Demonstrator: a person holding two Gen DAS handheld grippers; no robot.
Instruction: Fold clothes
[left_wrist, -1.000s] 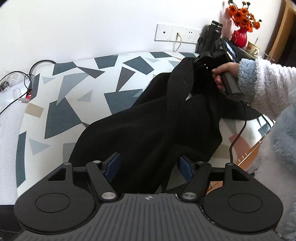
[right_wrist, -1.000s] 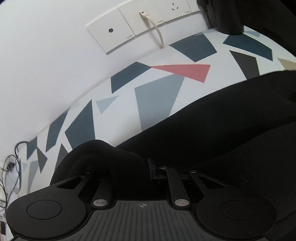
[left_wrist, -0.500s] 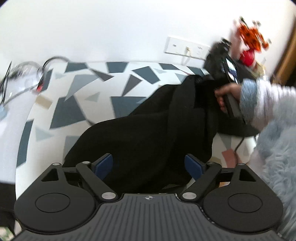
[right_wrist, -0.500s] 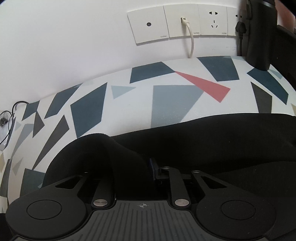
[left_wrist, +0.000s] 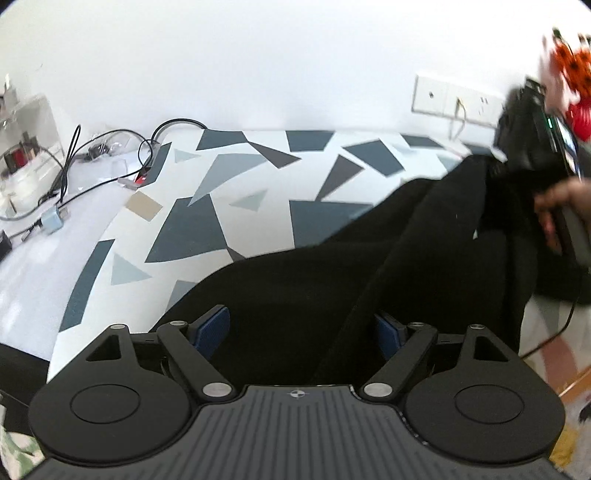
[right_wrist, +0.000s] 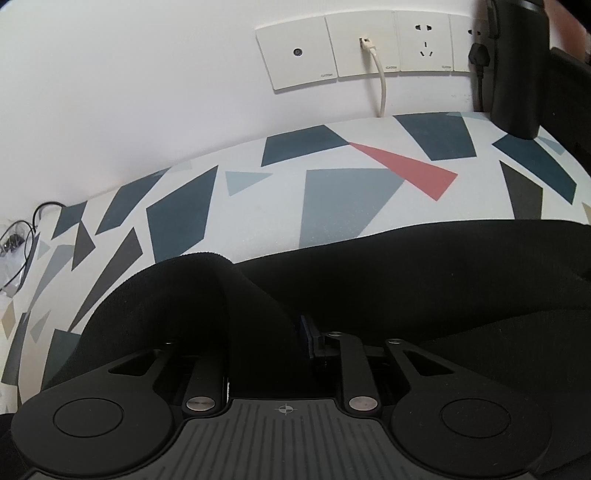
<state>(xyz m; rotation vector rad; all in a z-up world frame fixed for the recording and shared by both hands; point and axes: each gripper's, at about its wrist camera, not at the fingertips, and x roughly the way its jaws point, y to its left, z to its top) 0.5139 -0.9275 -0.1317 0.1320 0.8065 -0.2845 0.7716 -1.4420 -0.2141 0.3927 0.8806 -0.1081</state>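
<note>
The right hand-held gripper (right_wrist: 266, 332) is pinching a fold of the soft, limp black garment (left_wrist: 295, 288); the left hand-held gripper (left_wrist: 301, 328), spread but closing, is hovering over its near hem, the likeliest hold.

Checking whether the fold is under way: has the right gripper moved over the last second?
Yes. The right gripper swung right: the wall sockets now sit centred above it.

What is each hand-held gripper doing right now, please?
Left hand-held gripper: jaws closing, black garment between, ungripped.
Right hand-held gripper: clamped on garment fold.
</note>
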